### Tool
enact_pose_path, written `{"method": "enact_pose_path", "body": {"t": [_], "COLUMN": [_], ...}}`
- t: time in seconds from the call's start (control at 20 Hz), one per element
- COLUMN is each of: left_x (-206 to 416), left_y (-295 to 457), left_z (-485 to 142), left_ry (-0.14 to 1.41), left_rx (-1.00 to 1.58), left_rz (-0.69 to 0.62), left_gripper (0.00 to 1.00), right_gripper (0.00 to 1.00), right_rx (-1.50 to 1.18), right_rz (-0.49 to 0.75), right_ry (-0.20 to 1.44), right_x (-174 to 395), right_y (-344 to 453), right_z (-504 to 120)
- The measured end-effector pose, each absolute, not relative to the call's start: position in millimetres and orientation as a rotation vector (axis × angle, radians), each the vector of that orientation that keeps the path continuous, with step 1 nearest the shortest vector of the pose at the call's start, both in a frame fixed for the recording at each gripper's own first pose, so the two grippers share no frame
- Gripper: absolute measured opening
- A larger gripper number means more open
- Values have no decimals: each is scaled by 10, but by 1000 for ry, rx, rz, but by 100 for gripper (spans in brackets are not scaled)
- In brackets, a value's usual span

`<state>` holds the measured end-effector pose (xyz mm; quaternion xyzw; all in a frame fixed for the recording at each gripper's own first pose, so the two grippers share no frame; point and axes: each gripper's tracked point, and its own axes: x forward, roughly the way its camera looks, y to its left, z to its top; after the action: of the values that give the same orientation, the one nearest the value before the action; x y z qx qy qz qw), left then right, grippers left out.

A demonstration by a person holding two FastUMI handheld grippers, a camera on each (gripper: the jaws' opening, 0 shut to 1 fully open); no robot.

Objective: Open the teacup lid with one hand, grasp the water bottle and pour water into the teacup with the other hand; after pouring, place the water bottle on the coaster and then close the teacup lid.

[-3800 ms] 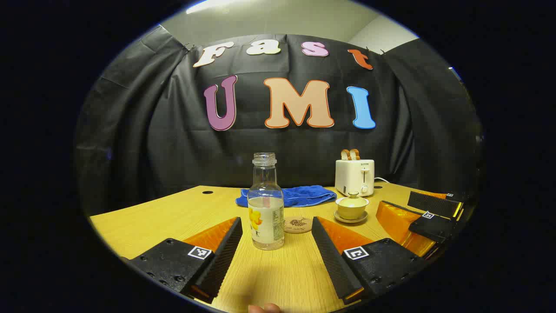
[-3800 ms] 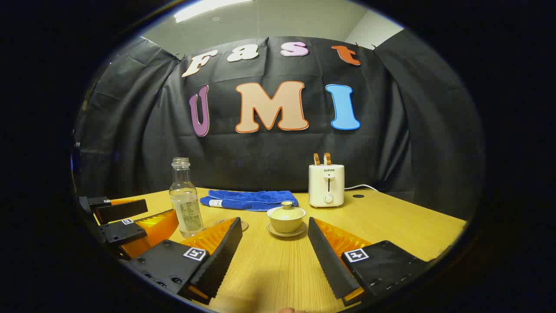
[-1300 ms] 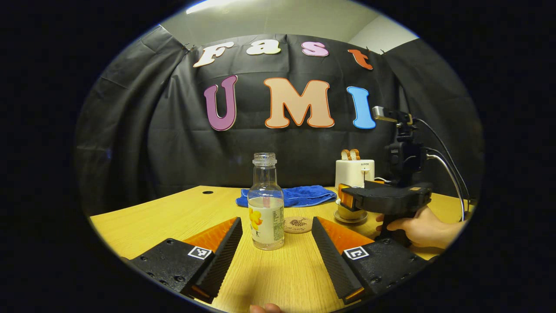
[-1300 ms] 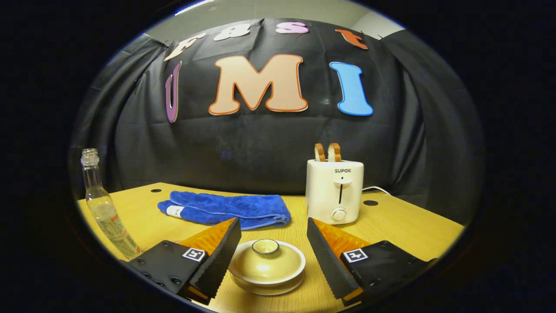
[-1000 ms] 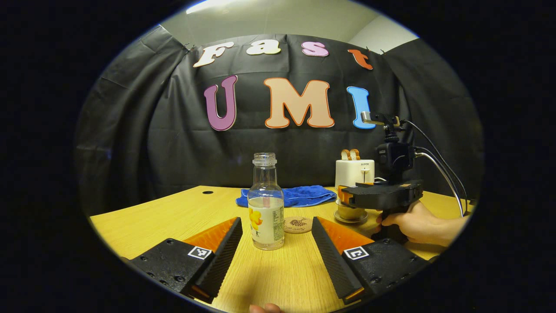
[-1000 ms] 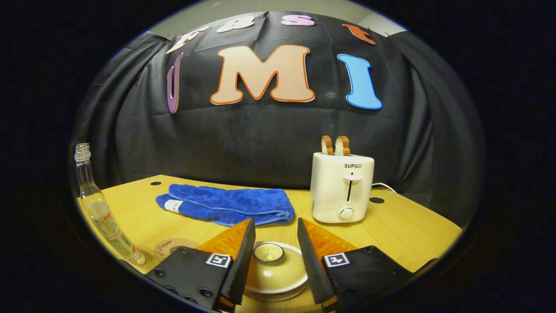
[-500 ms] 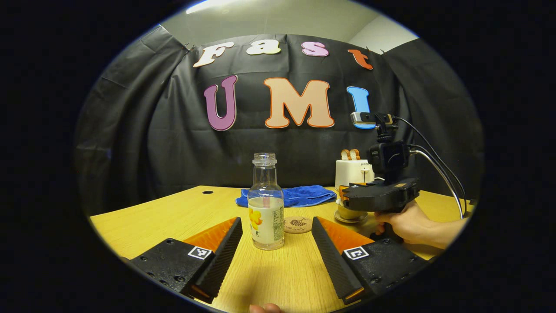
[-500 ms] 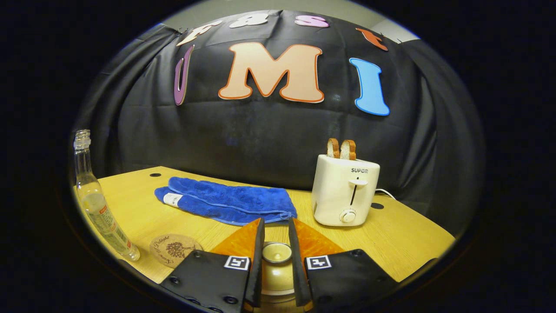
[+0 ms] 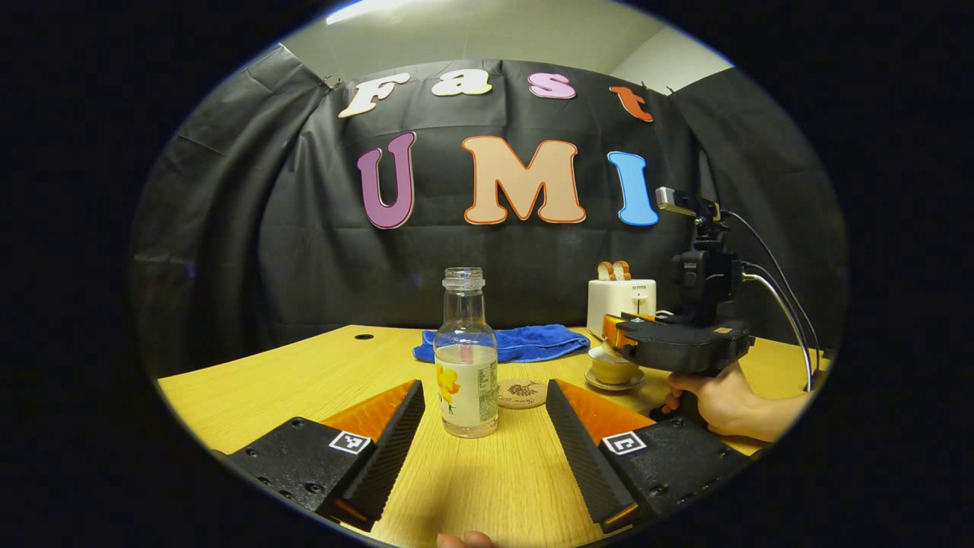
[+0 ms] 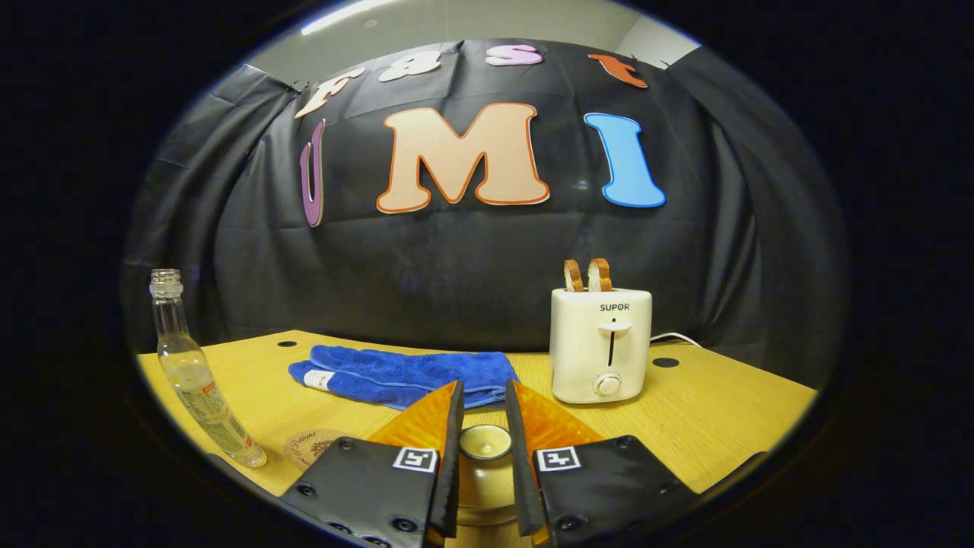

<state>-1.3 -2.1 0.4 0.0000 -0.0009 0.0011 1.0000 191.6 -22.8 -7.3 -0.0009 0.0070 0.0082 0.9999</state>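
One step appears under way: the right gripper [image 10: 484,449] pinches the lid [image 10: 485,441] by its knob, seemingly raised off the teacup [image 9: 611,369], while the left gripper [image 9: 483,422] stands spread around the untouched water bottle [image 9: 466,358] beside the coaster [image 9: 521,393]; pouring, placing and closing remain.

a black cloth wall [image 9: 251,251] hangs in folds behind a light wooden table [image 9: 304,377], and a pale ceiling with a bright strip light [image 9: 361,9] shows above the cloth. at the back of the table lies a folded blue towel [image 10: 403,374], with a white toaster [image 10: 601,344] holding two slices of bread standing to its right. small round holes [image 10: 666,362] are cut in the tabletop near the back edge.
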Motion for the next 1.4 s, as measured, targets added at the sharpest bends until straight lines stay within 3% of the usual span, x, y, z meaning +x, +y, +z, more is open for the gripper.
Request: {"method": "enact_pose_path", "body": {"t": [0.7, 1.0, 1.4], "left_x": [45, 595, 1132], "left_y": [-3, 233, 222], "left_z": [14, -17, 10], "left_ry": [-5, 4, 6], "left_rx": [2, 3, 4], "left_rz": [8, 70, 28], "left_gripper": [94, 94, 94], "right_gripper": [32, 33, 33], "right_rx": [0, 0, 0], "right_rz": [45, 45, 43], "right_ry": [6, 6, 7], "right_x": [884, 723, 721], "right_y": [-589, -646, -643], "right_z": [6, 21, 22]}}
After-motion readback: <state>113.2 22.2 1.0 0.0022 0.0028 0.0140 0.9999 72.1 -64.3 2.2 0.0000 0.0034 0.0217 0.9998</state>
